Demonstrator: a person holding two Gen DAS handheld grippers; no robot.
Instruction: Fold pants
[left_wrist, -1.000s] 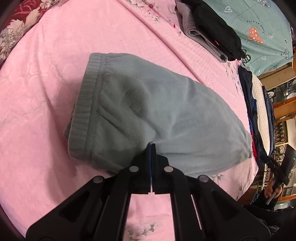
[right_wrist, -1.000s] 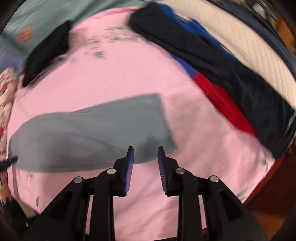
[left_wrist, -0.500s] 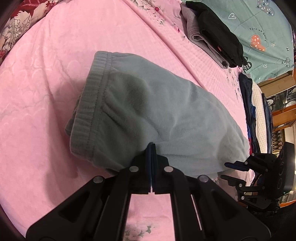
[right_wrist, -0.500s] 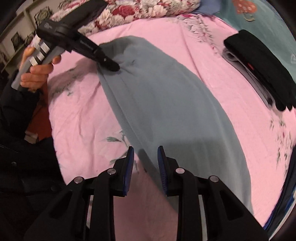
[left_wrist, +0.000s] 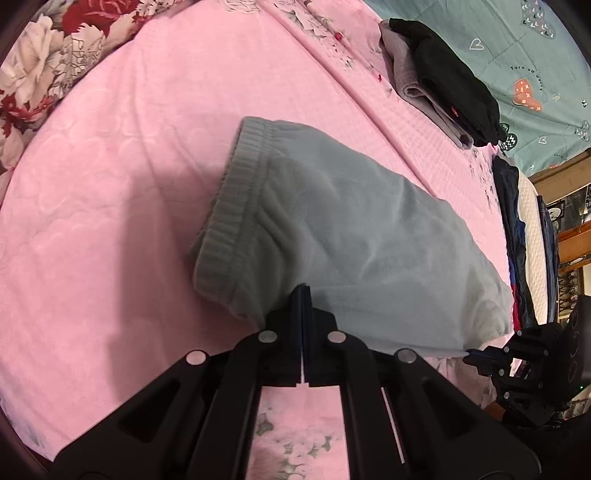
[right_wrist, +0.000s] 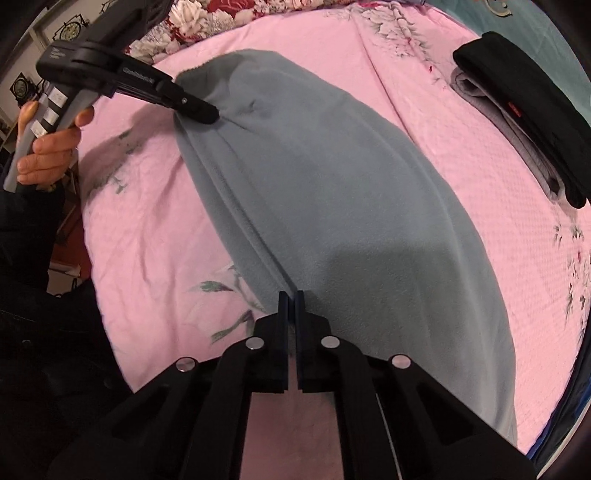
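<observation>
Pinching grey pants (near edge), left hand-held gripper, right hand-held gripper both clamped

Warm indoor light, sharp focus, heavy fisheye bending

Both views are evenly lit from above. A soft dark shadow lies on the pink bedspread left of the pants, and another falls across the pants in the right view. Edges curve strongly and fade to black corners. No glare or blur.
</observation>
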